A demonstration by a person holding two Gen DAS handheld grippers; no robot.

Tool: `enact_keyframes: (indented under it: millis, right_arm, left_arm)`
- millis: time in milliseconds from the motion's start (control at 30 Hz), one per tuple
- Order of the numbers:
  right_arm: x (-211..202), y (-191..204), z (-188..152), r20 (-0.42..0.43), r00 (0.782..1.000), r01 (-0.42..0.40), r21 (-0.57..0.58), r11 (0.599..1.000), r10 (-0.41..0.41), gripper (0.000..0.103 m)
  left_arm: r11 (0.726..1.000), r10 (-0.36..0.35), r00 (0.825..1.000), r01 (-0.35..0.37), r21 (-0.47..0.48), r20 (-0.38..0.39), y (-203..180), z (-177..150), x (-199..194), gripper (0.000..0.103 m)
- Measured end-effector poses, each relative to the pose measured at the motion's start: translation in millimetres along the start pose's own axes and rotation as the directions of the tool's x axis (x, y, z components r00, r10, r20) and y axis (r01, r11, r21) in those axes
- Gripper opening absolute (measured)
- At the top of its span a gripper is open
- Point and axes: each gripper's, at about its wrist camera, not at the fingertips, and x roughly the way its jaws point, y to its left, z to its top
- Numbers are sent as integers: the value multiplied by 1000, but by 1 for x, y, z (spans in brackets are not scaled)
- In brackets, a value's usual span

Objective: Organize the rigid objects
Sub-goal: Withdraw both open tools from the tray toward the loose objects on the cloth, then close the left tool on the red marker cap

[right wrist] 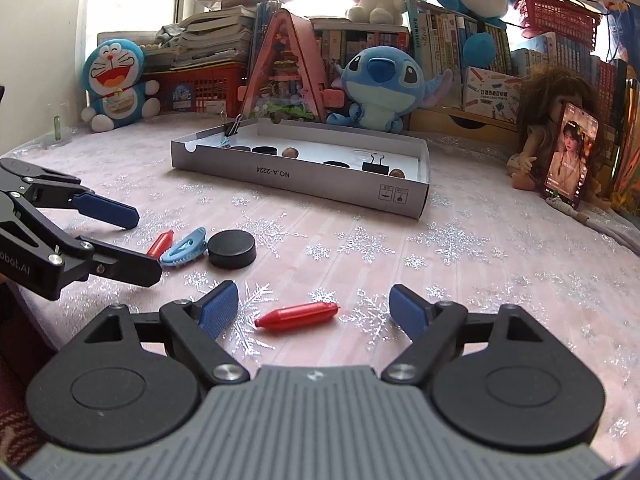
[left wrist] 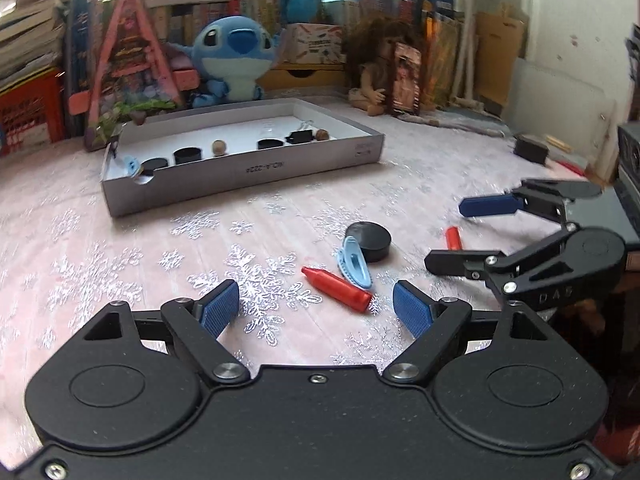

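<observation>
Right wrist view shows our right gripper [right wrist: 314, 308] with its blue-padded jaws spread wide and holding nothing. Between the tips, just ahead at twelve o'clock, lies a small red plastic crayon-shaped cylinder [right wrist: 298, 316] on the pink snowflake tablecloth [right wrist: 480, 264]. Its long axis runs nine to three o'clock, straight across the gap, so its two ends face the pads. We judge that a grasp calls for turning the wrist, or for closing end to end, which risks the piece slipping.

At ten o'clock sit a black round puck-like cap [right wrist: 232, 248], a light blue plastic hair clip [right wrist: 184, 249] touching it, and a second red crayon-shaped piece [right wrist: 160, 242] just beyond the clip. Our left gripper [right wrist: 146, 242] comes in from nine o'clock, jaws apart and empty, near that group.

Left wrist view shows the left gripper [left wrist: 316, 306] released as well. A red piece [left wrist: 336, 289] lies between its tips, slanting from ten o'clock down to four o'clock, with the clip [left wrist: 354, 262] and the cap [left wrist: 370, 241] just past it. The other red piece [left wrist: 454, 238] is at two o'clock beside the right gripper [left wrist: 444, 236].

So each hand has its own red piece nearest. The grey cardboard tray [right wrist: 320, 180], already holding caps, beads and a binder clip, sits at twelve o'clock, well apart.
</observation>
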Motion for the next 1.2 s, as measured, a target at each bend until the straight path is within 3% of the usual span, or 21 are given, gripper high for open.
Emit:
enact_keyframes:
  millis: [167, 333, 567, 800, 1200]
  right_arm:
    - [-2, -3, -2, -10, 1000, -25, -30, 999, 25, 89]
    - [-4, -5, -4, -13, 999, -43, -31, 999, 43, 89]
    - [-4, -4, -6, -10, 998, -67, -5, 998, 67, 85]
    - [-5, -3, -7, -8, 997, -74, -1, 997, 74, 82]
    - [-9, 3, -8, 1, 996, -93, -10, 996, 93, 67]
  left_arm:
    - [998, -19, 1000, 20, 59, -10, 2, 3, 8, 83]
    - [998, -32, 999, 32, 59, -3, 4, 2, 12, 79]
    - [993, -64, 998, 63, 98, 14, -4, 1, 10, 51]
    - [994, -60, 998, 58, 94, 21, -6, 1, 9, 38]
    - [998, -43, 999, 42, 43, 19, -3, 3, 7, 37]
